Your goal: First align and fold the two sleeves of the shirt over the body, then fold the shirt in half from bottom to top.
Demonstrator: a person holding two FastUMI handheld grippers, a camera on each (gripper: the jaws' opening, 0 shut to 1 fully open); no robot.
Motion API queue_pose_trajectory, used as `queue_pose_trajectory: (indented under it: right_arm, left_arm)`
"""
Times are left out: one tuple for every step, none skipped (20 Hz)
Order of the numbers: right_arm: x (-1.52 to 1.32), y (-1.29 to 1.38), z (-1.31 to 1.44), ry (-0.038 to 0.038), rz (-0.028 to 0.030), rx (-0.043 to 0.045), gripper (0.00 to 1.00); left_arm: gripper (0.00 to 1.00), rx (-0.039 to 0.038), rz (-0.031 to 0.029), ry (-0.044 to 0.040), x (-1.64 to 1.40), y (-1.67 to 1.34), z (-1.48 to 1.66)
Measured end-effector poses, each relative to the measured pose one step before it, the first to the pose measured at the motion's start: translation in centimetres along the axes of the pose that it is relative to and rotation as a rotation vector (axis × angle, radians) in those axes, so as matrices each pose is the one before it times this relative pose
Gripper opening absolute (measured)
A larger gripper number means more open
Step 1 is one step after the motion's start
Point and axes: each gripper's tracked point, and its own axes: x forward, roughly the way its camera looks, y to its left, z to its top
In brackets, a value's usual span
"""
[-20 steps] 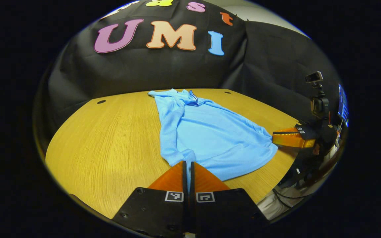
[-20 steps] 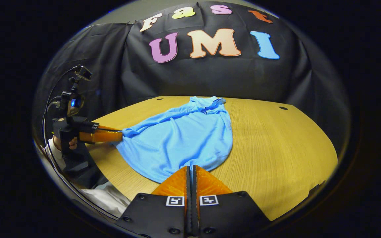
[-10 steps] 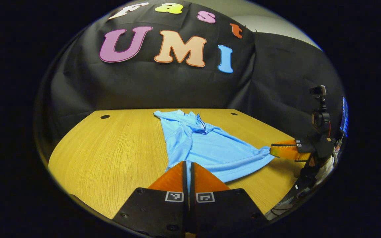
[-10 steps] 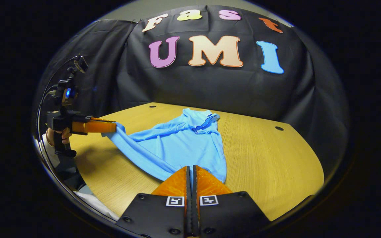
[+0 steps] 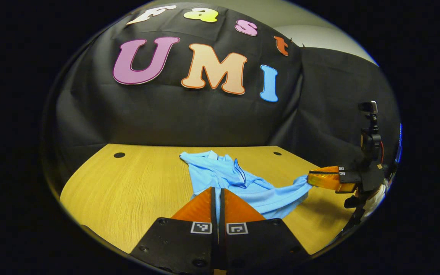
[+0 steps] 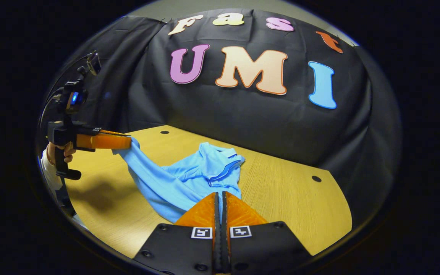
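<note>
A light blue shirt [image 5: 225,173] lies on the wooden table [image 5: 128,191] with its collar [image 5: 239,170] at the far end and its sleeves folded over the body. My left gripper [image 5: 217,189] is shut on one corner of the bottom hem. In the same view my right gripper [image 5: 309,178] grips the other hem corner, raised off the table. In the right gripper view my right gripper [image 6: 220,194] is shut on the hem of the shirt [image 6: 189,179]. There my left gripper [image 6: 129,142] holds its corner high, with cloth hanging from it.
The table [image 6: 288,198] has small dark holes near its far edge [image 5: 119,155] [image 6: 315,178]. A hand [image 6: 61,151] holds the left gripper's handle. The black booth wall [image 5: 189,114] stands right behind the table.
Both grippers have lifted the bottom hem and carried it forward toward the collar. The flat stretch of shirt on the table has grown shorter.
</note>
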Motion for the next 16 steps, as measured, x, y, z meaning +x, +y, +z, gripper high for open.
queue_pose_trajectory:
  right_arm:
    - [0.991,-0.444,0.509,-0.00015,-0.00549,-0.00738,0.02]
    - [1.023,-0.409,0.273,0.00336,-0.00512,-0.00061,0.02]
    - [1.014,-0.370,0.409,0.00160,-0.00292,0.00106,0.02]
    - [1.004,-0.501,0.423,0.00260,-0.00741,0.00216,0.02]
    - [1.029,-0.487,0.488,0.00185,-0.00709,0.00460,0.02]
    - [0.939,-0.457,0.510,0.00310,-0.00452,0.00902,0.02]
    - [0.992,-0.448,0.531,0.00382,-0.00797,0.00981,0.02]
    - [1.082,-0.449,0.366,0.00602,-0.01022,0.00731,0.02]
    - [0.918,-0.327,0.403,0.00303,-0.01171,0.00378,0.02]
    - [1.299,-0.449,0.471,0.00972,-0.01606,0.00177,0.02]
    - [1.221,-0.488,0.298,0.01270,-0.01983,0.00182,0.00]
    - [1.352,-0.114,0.313,0.01897,-0.01114,0.01495,0.02]
    - [1.188,-0.023,0.335,0.01357,-0.00824,0.01286,0.02]
    - [1.304,-0.015,0.225,0.01291,-0.01014,0.00667,0.00]
    - [1.393,-0.034,0.399,0.00967,-0.01219,0.00503,0.02]
    - [1.316,-0.079,0.093,0.01451,-0.01230,0.00387,0.02]
  left_arm:
    - [0.00,0.00559,0.00950,0.00052,0.803,0.416,0.288]
    - [0.00,0.00335,0.00572,0.00808,0.777,0.490,0.037]
    - [0.00,0.00097,0.00238,0.00412,0.874,0.320,0.228]
    - [0.00,-0.00175,0.00651,0.00588,0.965,0.351,0.357]
    - [0.00,-0.00197,0.00195,0.00168,0.873,0.311,0.395]
    - [0.00,-0.00388,0.00231,0.00408,0.943,0.268,0.437]
    - [0.00,-0.00450,0.00372,0.00301,0.955,0.314,0.515]
    - [0.00,-0.00333,0.00148,0.00407,0.940,0.137,0.323]
    - [0.00,-0.00240,0.00500,0.00397,0.950,0.269,0.408]
    - [0.00,0.00384,0.01109,-0.00133,0.979,0.399,0.456]
    - [0.00,0.00780,0.01231,-0.00093,0.938,0.406,0.440]
    - [0.00,0.00600,0.01549,-0.00556,1.130,0.474,0.417]
    - [0.00,0.00262,0.01640,-0.00333,1.117,0.504,0.242]
    - [0.00,0.00306,0.01424,0.00034,0.881,0.434,0.152]
    - [0.00,0.01644,0.02690,-0.00291,1.113,0.779,0.256]
    - [0.00,0.01882,0.02779,0.00155,1.260,0.800,-0.020]
